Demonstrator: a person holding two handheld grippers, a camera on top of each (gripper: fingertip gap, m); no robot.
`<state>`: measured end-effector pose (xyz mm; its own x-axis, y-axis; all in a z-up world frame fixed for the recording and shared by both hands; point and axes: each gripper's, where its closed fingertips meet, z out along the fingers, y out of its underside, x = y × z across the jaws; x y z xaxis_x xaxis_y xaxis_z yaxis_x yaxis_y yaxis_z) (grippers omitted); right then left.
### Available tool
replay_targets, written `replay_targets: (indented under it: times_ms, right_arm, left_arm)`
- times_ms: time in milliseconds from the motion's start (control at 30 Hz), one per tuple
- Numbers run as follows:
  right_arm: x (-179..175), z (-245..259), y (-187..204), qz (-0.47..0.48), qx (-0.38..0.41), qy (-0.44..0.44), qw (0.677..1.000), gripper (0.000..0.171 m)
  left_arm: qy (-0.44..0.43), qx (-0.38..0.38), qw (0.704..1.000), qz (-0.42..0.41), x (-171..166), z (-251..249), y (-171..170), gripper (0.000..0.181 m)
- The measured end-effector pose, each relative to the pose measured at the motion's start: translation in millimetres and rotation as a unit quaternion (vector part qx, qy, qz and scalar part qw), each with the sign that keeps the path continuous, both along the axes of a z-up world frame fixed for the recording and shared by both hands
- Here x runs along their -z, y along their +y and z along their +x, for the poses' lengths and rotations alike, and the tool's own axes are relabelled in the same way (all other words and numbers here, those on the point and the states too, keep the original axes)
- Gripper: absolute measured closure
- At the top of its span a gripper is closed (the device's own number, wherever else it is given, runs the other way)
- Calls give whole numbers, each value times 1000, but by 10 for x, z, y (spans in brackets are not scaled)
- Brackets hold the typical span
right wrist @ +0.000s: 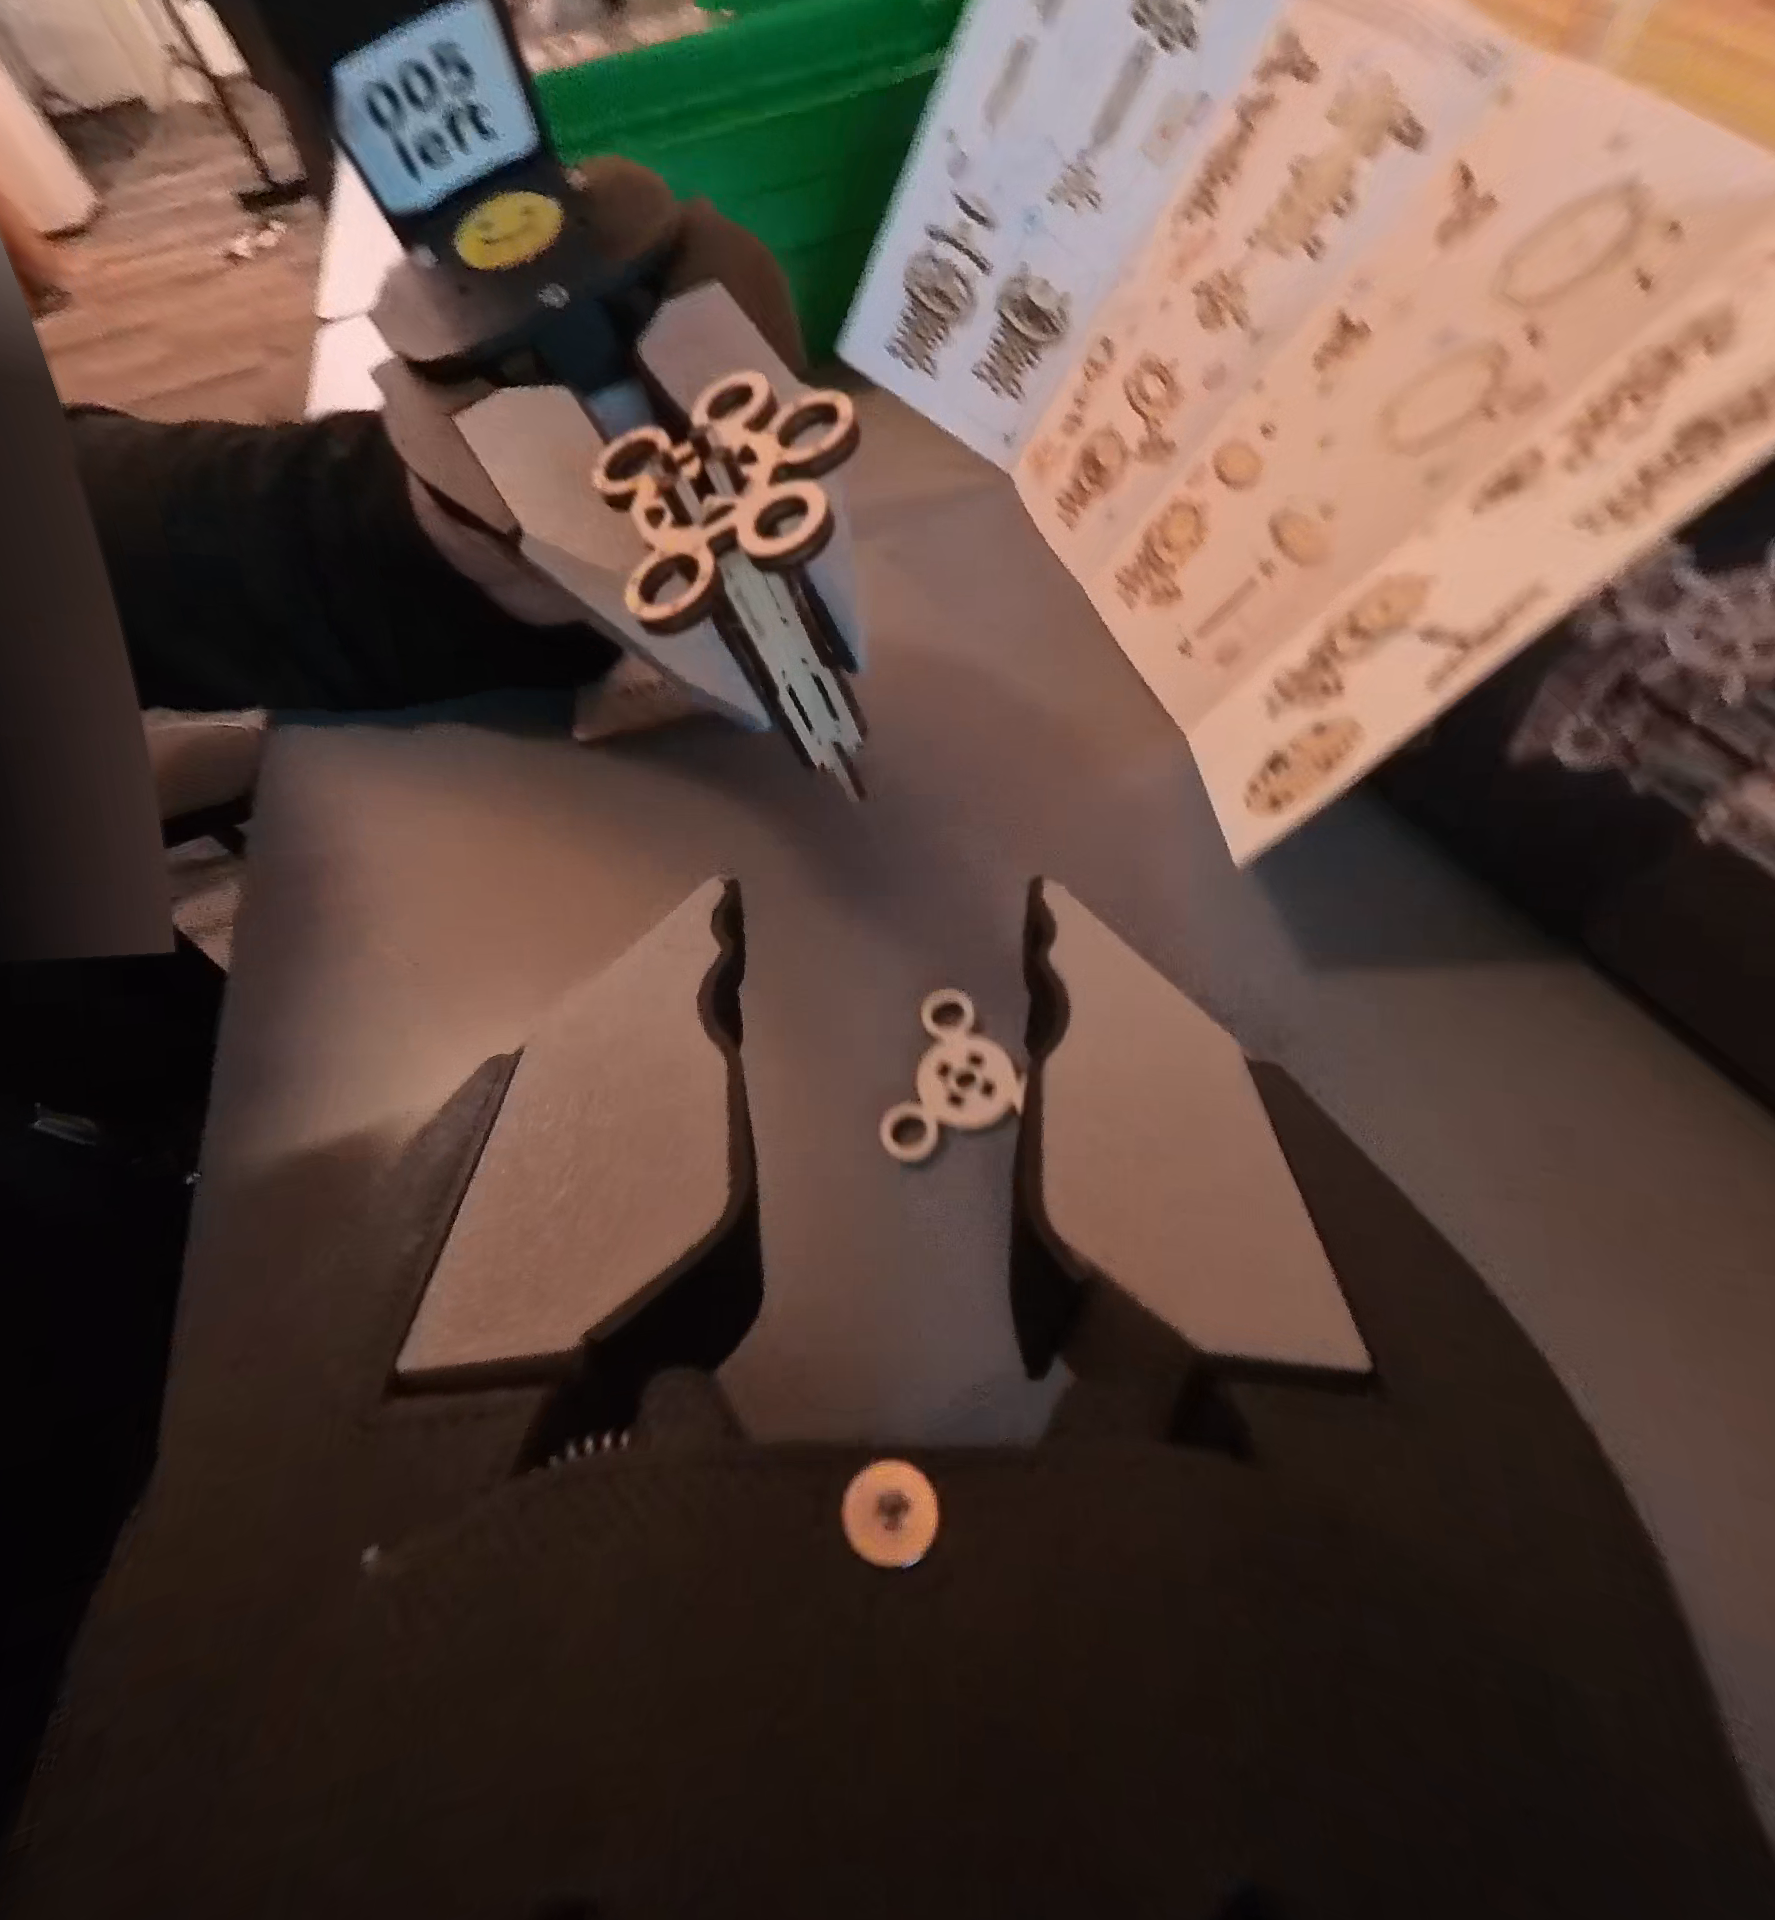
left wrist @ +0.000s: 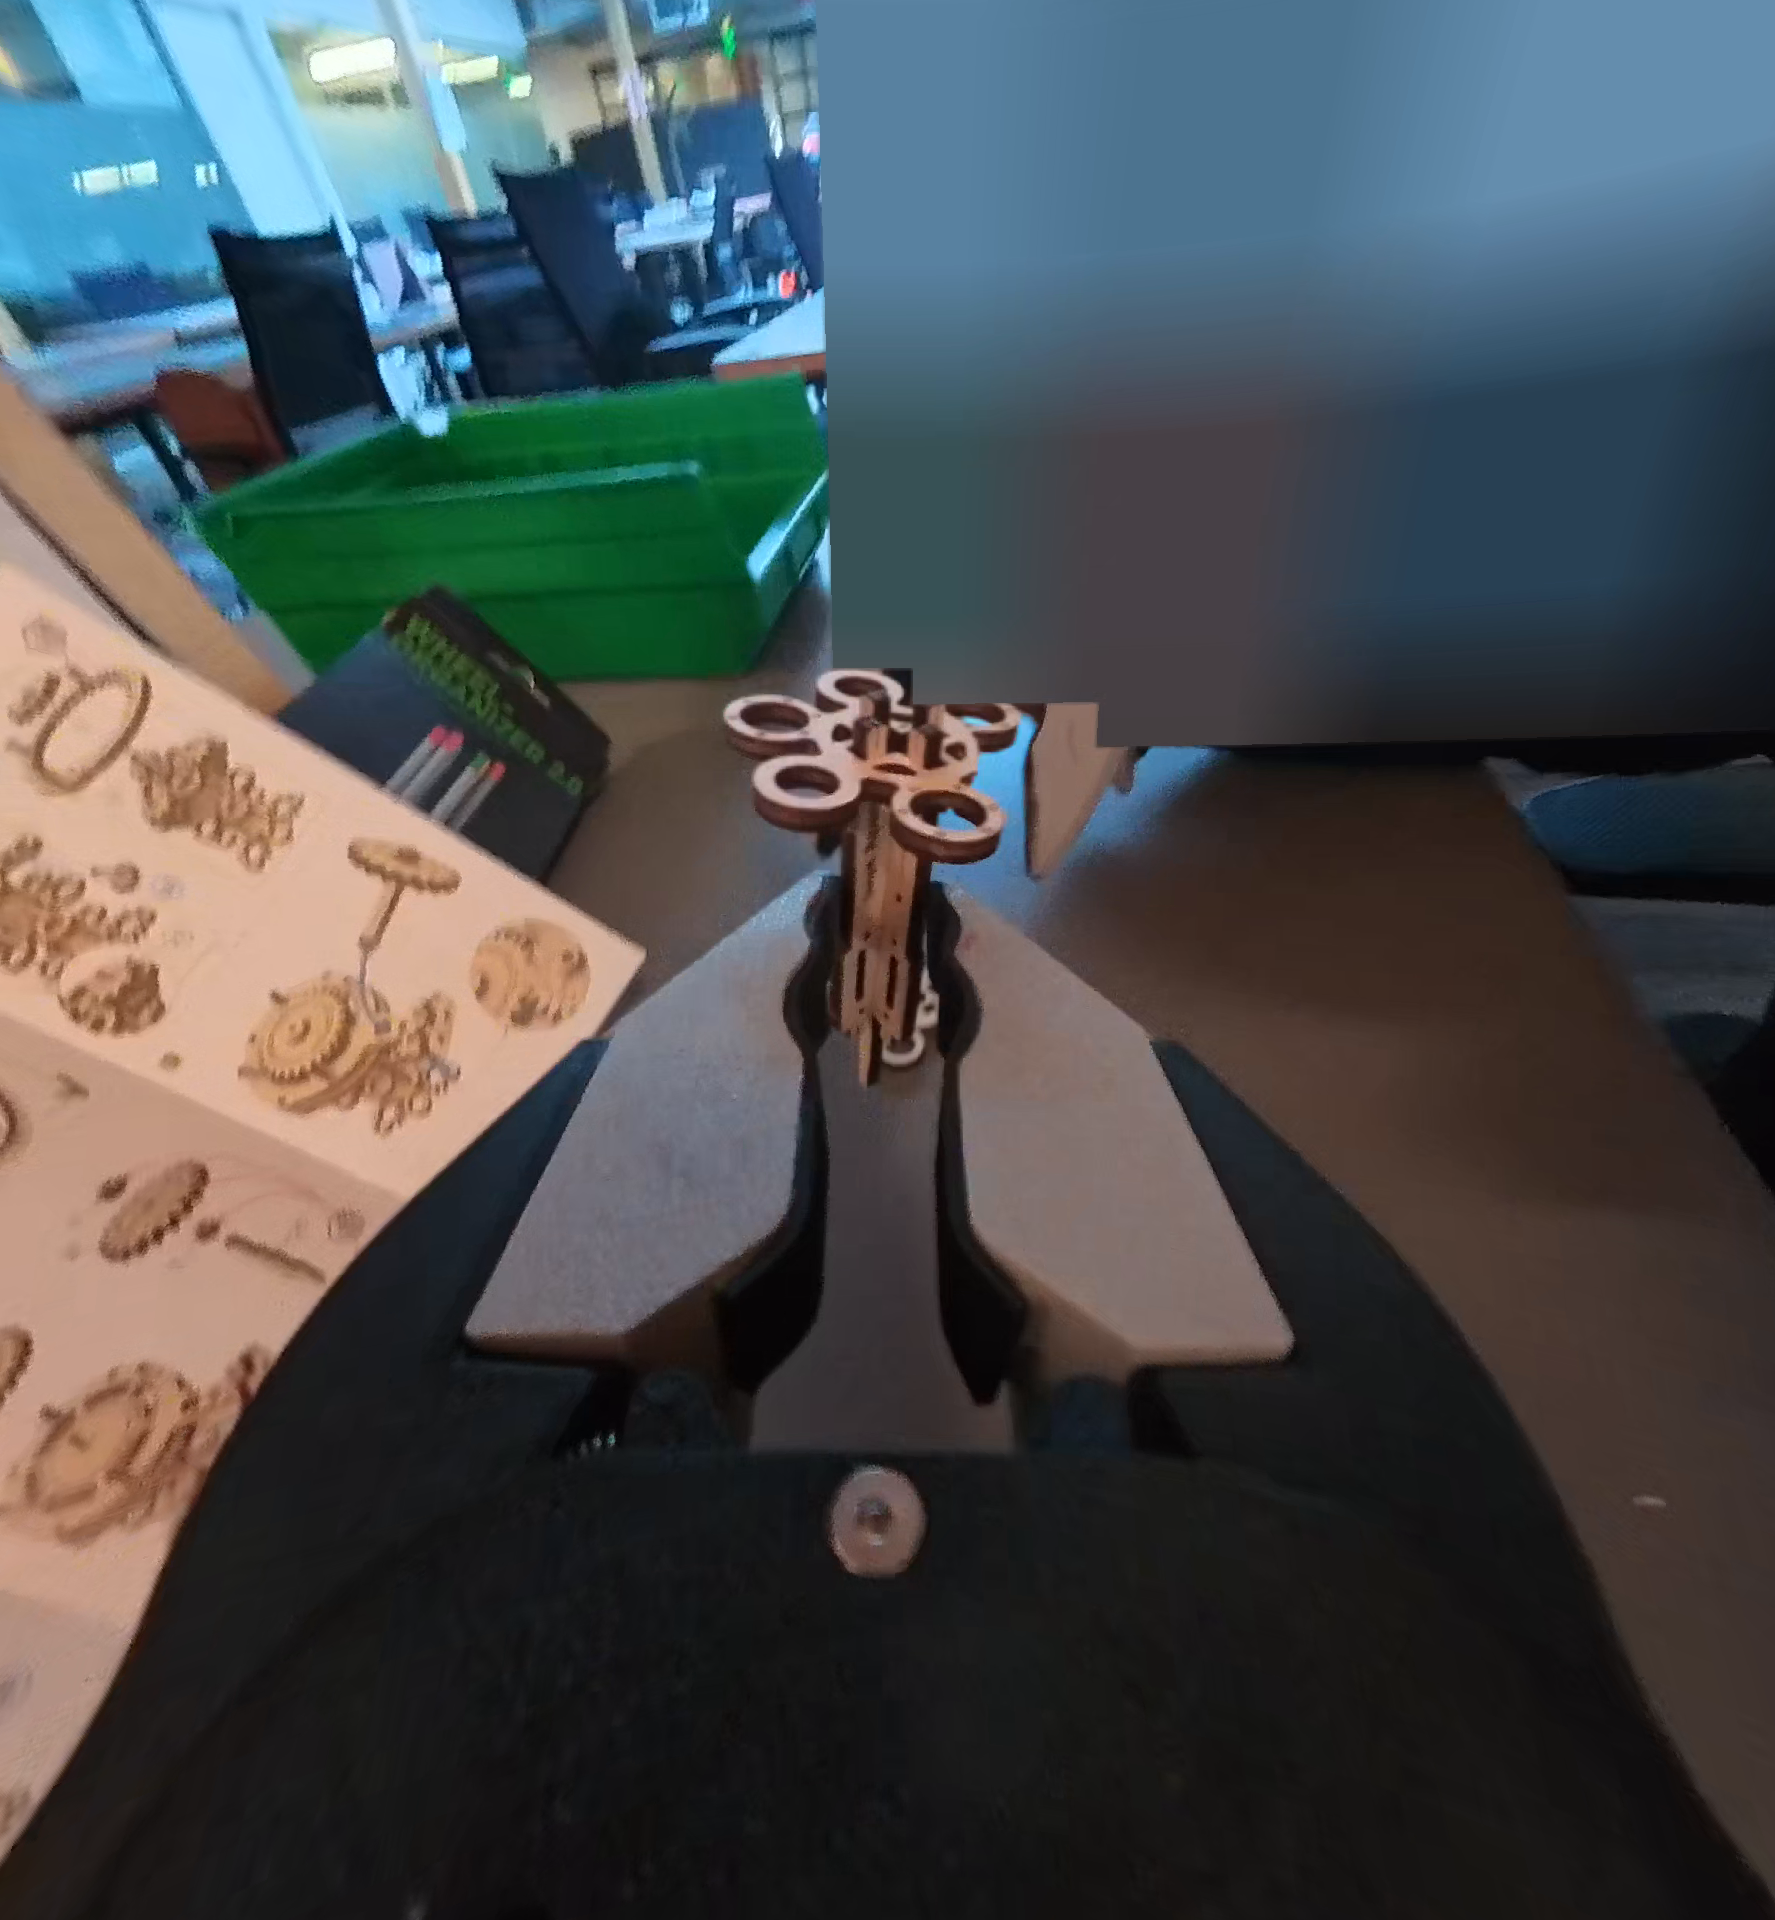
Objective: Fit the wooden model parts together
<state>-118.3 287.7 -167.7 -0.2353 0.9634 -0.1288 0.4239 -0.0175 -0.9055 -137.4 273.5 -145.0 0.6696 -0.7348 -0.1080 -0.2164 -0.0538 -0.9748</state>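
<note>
My left gripper [left wrist: 881, 940] is shut on a wooden shaft assembly [left wrist: 878, 925] that stands upright between its fingers, topped by a flat wooden piece with several rings [left wrist: 867, 774]. The same gripper [right wrist: 758, 665] and the ringed piece [right wrist: 722, 499] show farther off in the right wrist view, held above the grey table [right wrist: 1018, 644]. My right gripper [right wrist: 883, 945] is open and empty. A small flat wooden disc with ring lobes [right wrist: 956, 1081] lies on the table between its fingers, close to the right finger [right wrist: 1122, 1122].
A folded instruction sheet [left wrist: 187, 987] with pictures of gear parts lies on the left; it also shows in the right wrist view [right wrist: 1330, 364]. A dark packet [left wrist: 478, 727] and a green bin [left wrist: 550, 540] stand behind it. A person's dark sleeve [right wrist: 270, 551] holds the left gripper.
</note>
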Motion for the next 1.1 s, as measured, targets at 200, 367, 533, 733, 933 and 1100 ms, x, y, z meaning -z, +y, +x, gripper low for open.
replay_targets:
  times_ms: [200,367,533,733,933,1100]
  right_arm:
    - [330,190,112,-3,58,-80,995,118]
    - [507,207,143,43,71,-139,987,120]
    - [622,130,227,84,98,-166,978,123]
    - [672,73,249,83,104,-175,976,122]
    - [674,62,186,99,71,-162,979,132]
    - [669,73,193,85,81,-162,980,126]
  left_arm:
    - [-39,-23,997,-70,91,-127,74,168]
    - [-35,-23,997,-65,88,-120,74,168]
    - [-38,-25,998,-47,45,-134,79,168]
    - [-39,-24,998,-43,38,-134,83,168]
    - [-42,-23,998,-45,35,-126,84,168]
    - [-75,-25,995,-54,-9,-170,98,168]
